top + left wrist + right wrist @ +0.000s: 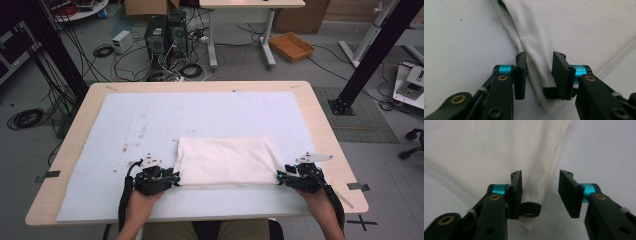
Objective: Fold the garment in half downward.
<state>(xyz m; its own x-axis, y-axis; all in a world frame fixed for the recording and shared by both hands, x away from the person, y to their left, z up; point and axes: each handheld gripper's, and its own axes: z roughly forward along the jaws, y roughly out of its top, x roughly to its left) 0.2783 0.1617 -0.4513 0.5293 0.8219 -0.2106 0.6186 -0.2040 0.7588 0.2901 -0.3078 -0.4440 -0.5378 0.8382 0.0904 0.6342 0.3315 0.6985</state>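
A white cloth (pixel 227 161), folded into a flat rectangle, lies on the pale mat (pixel 150 120) near the table's front edge. My left gripper (pixel 176 177) sits at its near left corner and my right gripper (pixel 281 176) at its near right corner, each held in a hand. In the left gripper view the jaws of the left gripper (pixel 540 72) stand apart with the cloth's corner (pixel 579 30) lying loose between them. In the right gripper view the right gripper (pixel 540 192) is likewise open, and the cloth's corner (pixel 486 150) rests beside its left jaw with a gap to the other.
The mat covers most of the wooden table (pixel 320 125). Stains mark the mat (pixel 131 147) left of the cloth. Beyond the table, on the floor, are computer towers (pixel 165 35), cables, a wicker basket (pixel 291 46) and black frame posts (pixel 370 55).
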